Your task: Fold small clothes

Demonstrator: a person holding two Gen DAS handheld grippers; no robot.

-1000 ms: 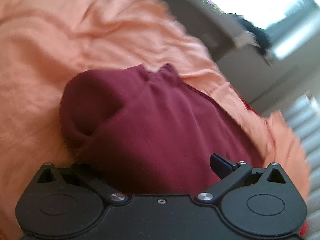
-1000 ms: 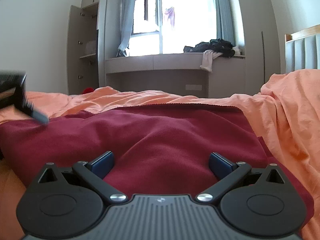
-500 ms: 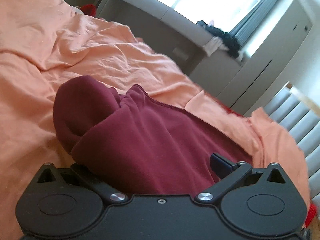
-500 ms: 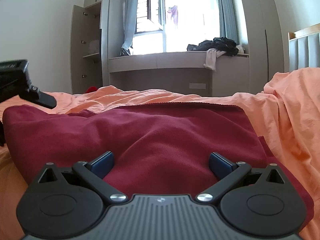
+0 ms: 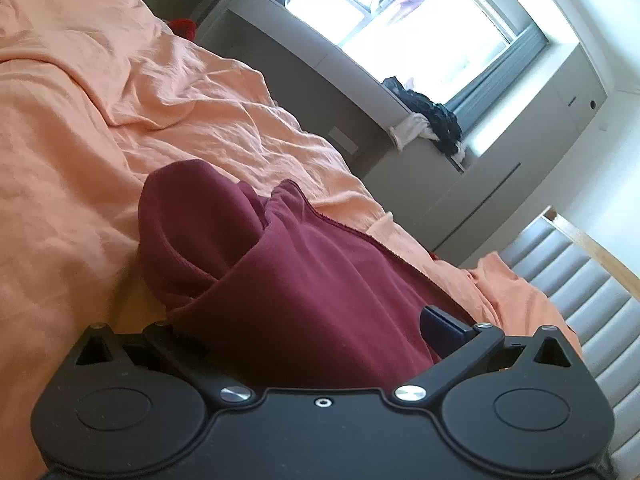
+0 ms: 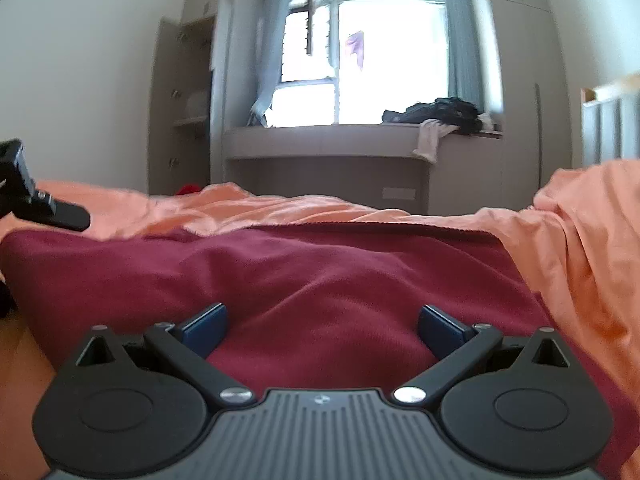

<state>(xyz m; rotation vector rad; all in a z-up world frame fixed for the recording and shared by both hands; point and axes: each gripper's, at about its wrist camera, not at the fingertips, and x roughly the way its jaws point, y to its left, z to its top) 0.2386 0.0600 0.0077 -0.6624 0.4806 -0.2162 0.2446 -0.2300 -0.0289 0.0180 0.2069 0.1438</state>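
Left wrist view: the left tongs (image 5: 316, 332) are spread wide, with a raised fold of the maroon garment (image 5: 320, 288) draped between the fingers; whether they pinch it cannot be told. The garment lies on the orange bedsheet (image 5: 80, 152).

Right wrist view: the right tongs (image 6: 322, 330) gape wide over the garment (image 6: 320, 276), gripping nothing.

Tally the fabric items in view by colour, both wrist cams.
Maroon: 1, the garment under both tools
Orange: 1, the bedsheet
Dark: 1, the clothes heap on the window ledge
White: 1, the cloth hanging off that ledge
Red: 1, a small item past the bed's far edge, kind unclear
Total: 5
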